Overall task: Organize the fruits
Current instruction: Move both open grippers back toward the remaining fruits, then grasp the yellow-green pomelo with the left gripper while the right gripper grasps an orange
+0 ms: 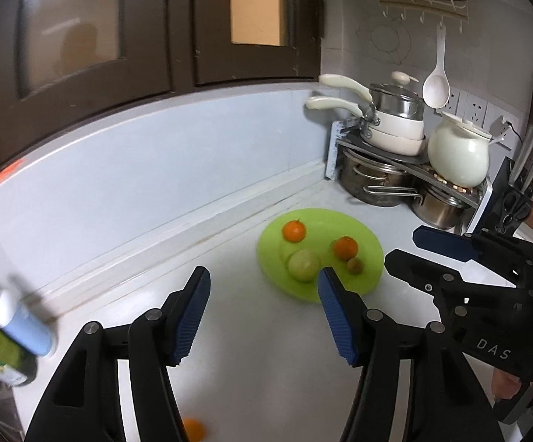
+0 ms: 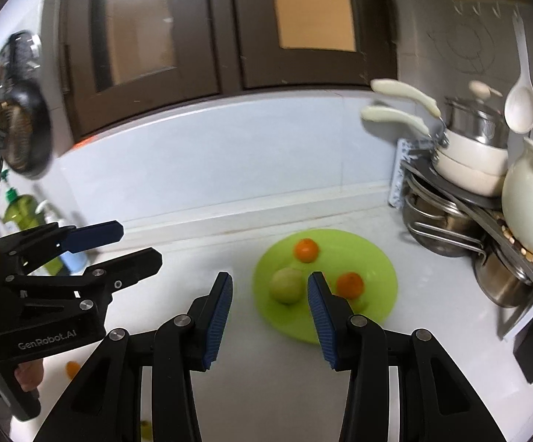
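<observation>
A lime green plate [image 1: 366, 280] [image 2: 377, 258] lies on the white counter. On it sit two oranges [image 1: 293, 231] [image 1: 345, 248], a pale green apple [image 1: 302, 265] [image 2: 286, 284] and a small brownish-green fruit [image 1: 355, 265]. My left gripper [image 1: 263, 283] is open and empty, above the counter just short of the plate. My right gripper [image 2: 270, 291] is open and empty, close to the plate's near edge; it also shows in the left wrist view [image 1: 406, 250]. One more orange [image 1: 194, 430] [image 2: 72, 368] lies on the counter near me, and a small green fruit [image 2: 146, 428] beside it.
A corner rack with steel pots, white pans [image 1: 395, 132] and a white jar [image 1: 458, 151] stands at the back right. Bottles [image 1: 12, 324] [image 2: 27, 217] stand at the left. A white spoon [image 1: 436, 84] hangs on the wall. A dark window frame runs behind the counter.
</observation>
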